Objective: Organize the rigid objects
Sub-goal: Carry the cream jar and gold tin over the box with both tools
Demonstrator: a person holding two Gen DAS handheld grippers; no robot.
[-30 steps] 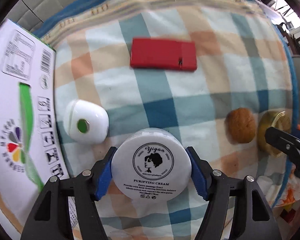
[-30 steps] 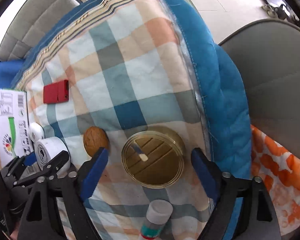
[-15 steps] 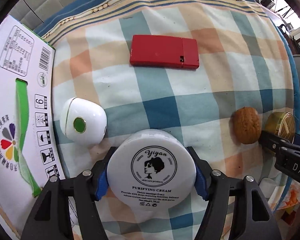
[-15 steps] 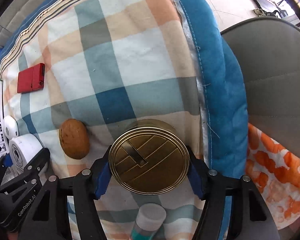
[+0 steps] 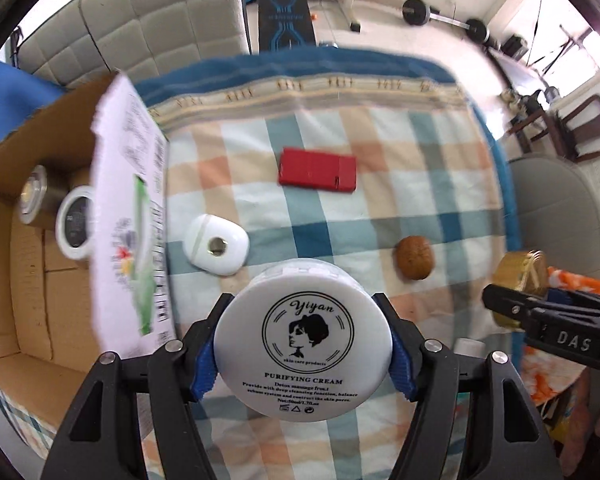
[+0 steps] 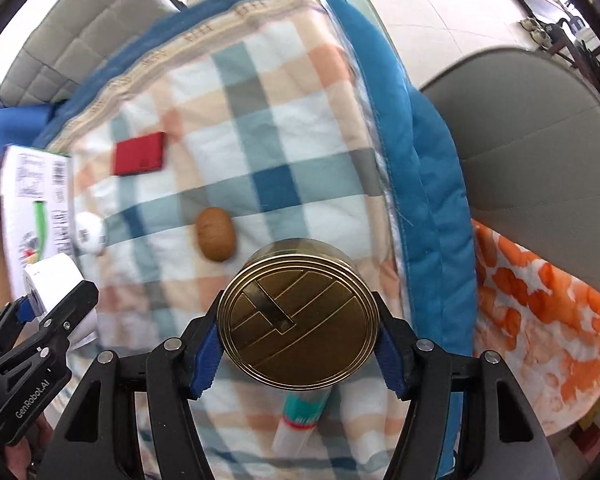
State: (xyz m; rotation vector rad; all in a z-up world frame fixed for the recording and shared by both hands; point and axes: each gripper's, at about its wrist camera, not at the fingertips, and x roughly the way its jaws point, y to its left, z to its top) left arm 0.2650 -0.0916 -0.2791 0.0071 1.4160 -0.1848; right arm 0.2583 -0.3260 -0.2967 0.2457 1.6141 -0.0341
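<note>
At far left, two round tins [image 5: 54,210] are seen lying in the cardboard box [image 5: 28,320] (open-topped). The cream jar [image 5: 303,346] is clamped in the left gripper [image 5: 303,354] above the checked cloth [image 5: 380,208]. Further right, the gold tin [image 6: 298,320] is gripped by the right gripper [image 6: 298,346] over the cloth's edge
</note>
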